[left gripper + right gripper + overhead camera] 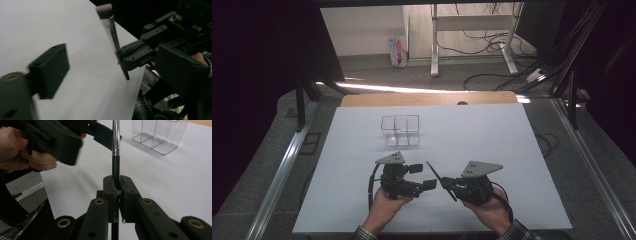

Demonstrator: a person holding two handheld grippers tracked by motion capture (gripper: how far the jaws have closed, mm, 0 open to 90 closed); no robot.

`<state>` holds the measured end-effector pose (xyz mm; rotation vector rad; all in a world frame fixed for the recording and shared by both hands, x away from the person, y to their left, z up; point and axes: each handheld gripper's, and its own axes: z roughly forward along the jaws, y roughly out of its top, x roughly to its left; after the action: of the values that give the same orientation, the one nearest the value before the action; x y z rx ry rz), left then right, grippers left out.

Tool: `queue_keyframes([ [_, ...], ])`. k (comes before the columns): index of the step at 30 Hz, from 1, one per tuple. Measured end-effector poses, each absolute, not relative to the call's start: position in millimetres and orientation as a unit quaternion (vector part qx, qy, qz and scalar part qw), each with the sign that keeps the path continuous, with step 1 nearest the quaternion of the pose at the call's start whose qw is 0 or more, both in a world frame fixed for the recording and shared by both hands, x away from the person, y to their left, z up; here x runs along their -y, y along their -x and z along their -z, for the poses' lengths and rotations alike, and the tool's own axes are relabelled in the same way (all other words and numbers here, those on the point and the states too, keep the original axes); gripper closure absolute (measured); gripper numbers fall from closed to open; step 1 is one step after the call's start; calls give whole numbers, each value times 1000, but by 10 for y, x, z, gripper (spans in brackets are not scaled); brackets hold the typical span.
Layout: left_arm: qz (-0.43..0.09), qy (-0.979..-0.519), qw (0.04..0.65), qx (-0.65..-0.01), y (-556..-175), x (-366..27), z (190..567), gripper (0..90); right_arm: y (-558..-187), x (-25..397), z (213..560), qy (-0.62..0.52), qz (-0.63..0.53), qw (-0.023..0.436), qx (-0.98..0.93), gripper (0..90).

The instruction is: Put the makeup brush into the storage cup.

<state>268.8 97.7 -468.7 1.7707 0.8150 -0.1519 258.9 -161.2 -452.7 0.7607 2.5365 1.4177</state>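
I count 1 brush (115, 147) clamped in my right tool (117, 188); left tool (422, 176) gapes open; 1 clear organizer (400, 130), compartments bare.

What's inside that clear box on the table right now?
The clear box has compartments split by see-through dividers, and the ones in view look empty. In the right gripper view its top is cut off, and the brush covers its left edge.

No legible text, labels or numbers anywhere.
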Motion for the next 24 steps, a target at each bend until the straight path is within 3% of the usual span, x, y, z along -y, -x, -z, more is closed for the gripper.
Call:
queue_keyframes([
  [1, 69, -750, 560, -345, -2688, -971, 4688, 155, -2589, 1612, 4527, -253, -471, 69, -842, 836],
  [4, 89, -741, 571, -343, -2693, -981, 4713, 350, -2566, 1577, 4530, -247, -470, 67, -845, 836],
  [11, 104, -730, 580, -347, -2700, -1025, 4745, 640, -2528, 1535, 4532, -238, -474, 61, -846, 836],
  [13, 108, -728, 582, -346, -2699, -1029, 4750, 769, -2524, 1529, 4533, -237, -474, 61, -846, 836],
  [14, 130, -718, 591, -344, -2702, -1032, 4760, 807, -2518, 1518, 4539, -235, -472, 62, -847, 835],
  [20, 114, -726, 583, -346, -2681, -1021, 4730, 834, -2527, 1504, 4543, -233, -468, 58, -851, 810],
  [24, 104, -729, 577, -353, -2683, -1048, 4722, 834, -2552, 1509, 4531, -244, -467, 53, -848, 533],
])
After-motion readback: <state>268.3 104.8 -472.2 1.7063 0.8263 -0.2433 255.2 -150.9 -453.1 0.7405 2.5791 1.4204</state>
